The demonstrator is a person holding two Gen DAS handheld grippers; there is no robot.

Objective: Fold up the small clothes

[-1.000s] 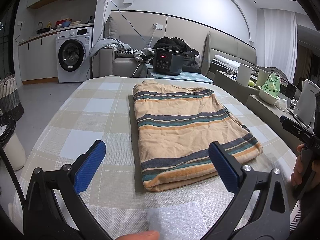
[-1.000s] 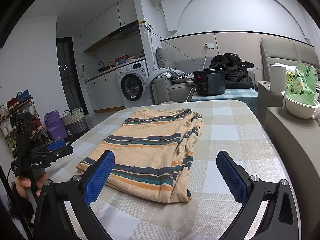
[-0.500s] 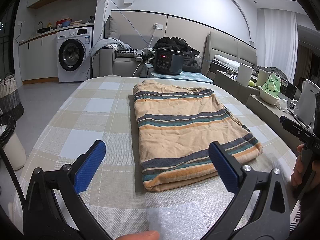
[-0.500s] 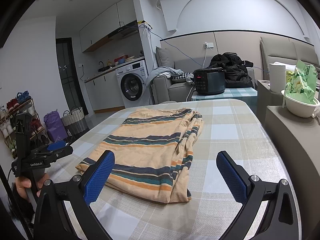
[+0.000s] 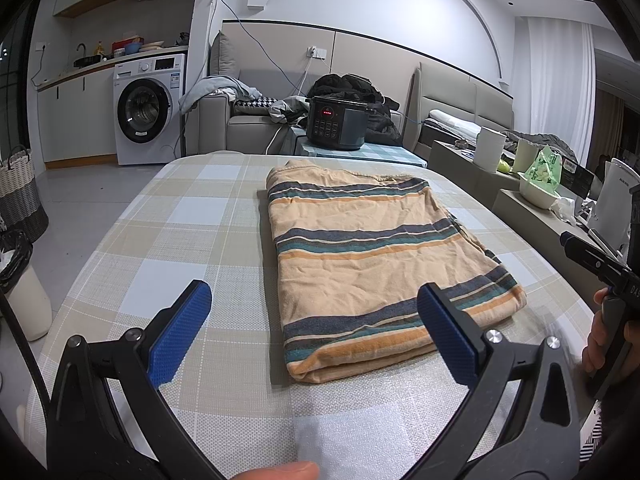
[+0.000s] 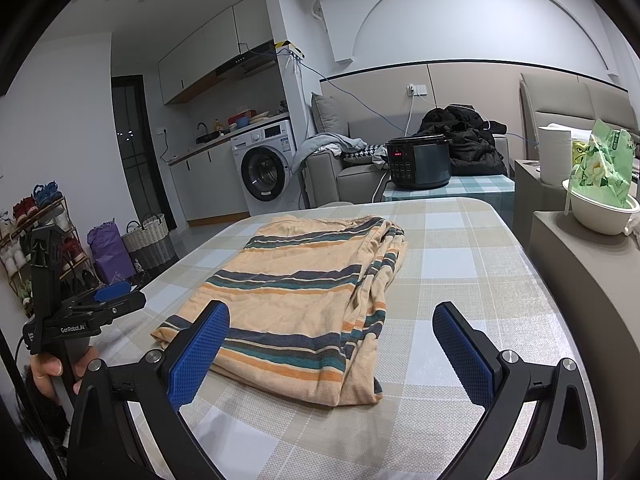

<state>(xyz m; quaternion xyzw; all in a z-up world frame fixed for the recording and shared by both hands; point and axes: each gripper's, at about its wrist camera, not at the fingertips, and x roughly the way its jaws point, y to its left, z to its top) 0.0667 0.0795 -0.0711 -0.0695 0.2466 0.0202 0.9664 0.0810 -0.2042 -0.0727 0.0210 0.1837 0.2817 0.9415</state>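
Two sets of tongs hung above the near edge of the surface, both spread wide with nothing between their blue pads. The left tongs were held low over the checked cloth, and the near end of the folded striped garment showed between their fingers. The right tongs faced the same garment from the other side, their left pad in front of its near corner and their right pad over bare cloth.

The garment lay flat near the middle of the surface, folded into a long rectangle of peach fabric crossed by navy, teal and orange bands. One long side was a smooth fold; the other showed bunched, layered edges. Neither set of tongs touched it.

Beyond the surface's far end stood a dark rice cooker on a small checked table, with a sofa and a washing machine behind. A bowl holding a green packet rested on a ledge to the right.
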